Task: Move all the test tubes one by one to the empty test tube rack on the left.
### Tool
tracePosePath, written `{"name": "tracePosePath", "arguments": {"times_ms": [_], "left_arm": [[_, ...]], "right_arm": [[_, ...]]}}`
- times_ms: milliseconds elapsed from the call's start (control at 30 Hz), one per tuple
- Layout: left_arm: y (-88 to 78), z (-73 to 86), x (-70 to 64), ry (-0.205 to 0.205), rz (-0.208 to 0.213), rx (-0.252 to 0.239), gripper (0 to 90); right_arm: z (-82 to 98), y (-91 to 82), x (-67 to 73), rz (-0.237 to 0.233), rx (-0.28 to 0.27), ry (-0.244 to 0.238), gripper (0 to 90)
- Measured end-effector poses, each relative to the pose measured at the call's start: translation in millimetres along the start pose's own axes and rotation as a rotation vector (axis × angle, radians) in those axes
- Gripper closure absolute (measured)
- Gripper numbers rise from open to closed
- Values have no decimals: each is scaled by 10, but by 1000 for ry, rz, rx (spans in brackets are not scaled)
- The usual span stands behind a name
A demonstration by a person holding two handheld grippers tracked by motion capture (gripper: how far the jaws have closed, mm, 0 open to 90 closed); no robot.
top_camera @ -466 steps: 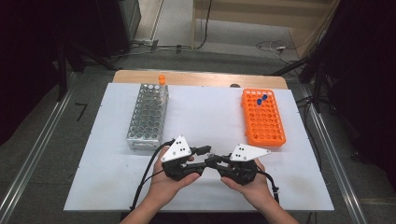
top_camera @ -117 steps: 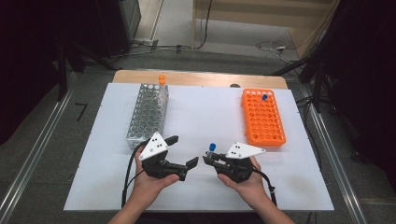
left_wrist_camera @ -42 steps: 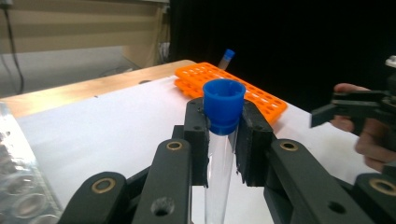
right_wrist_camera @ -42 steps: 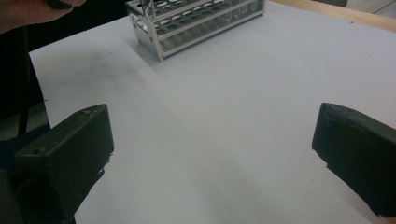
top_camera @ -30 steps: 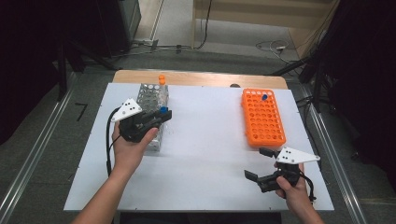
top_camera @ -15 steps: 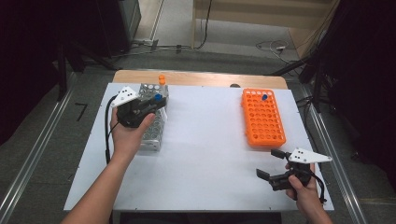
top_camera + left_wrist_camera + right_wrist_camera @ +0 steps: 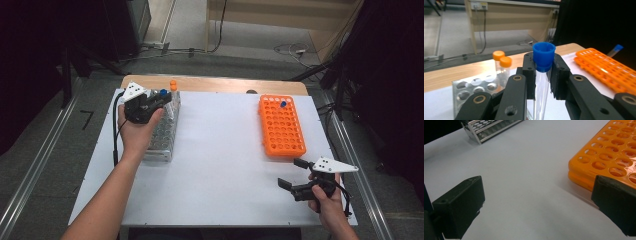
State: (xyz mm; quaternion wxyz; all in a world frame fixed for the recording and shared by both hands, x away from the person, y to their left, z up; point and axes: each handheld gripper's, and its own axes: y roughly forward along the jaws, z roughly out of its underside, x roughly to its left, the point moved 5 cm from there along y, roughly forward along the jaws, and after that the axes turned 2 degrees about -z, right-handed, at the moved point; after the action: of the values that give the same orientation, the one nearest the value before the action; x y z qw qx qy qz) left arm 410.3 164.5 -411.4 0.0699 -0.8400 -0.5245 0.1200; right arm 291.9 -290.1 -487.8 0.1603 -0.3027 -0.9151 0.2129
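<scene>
Left gripper (image 7: 161,100), clamped on blue-capped tube (image 7: 543,65), has carried it to the metal rack's (image 7: 165,135) far end; insertion next; right gripper (image 7: 295,174) wide open, empty.

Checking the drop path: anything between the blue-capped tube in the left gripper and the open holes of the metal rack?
Nothing visible. The left gripper holds the blue-capped tube upright over the metal rack. Two orange-capped tubes stand at the rack's far end, beside the path rather than in it; nearer holes look open.
</scene>
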Motion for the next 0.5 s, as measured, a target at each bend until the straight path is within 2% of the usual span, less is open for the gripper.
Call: {"name": "tracePosePath", "arguments": {"times_ms": [200,500], "left_arm": [[121,27,87,-18,-47,5,770],[230,128,87,9,-74,54,769]], "right_arm": [[8,8,-4,-2,1,-1,0],[13,10,-13,-6,3,4,0]]}}
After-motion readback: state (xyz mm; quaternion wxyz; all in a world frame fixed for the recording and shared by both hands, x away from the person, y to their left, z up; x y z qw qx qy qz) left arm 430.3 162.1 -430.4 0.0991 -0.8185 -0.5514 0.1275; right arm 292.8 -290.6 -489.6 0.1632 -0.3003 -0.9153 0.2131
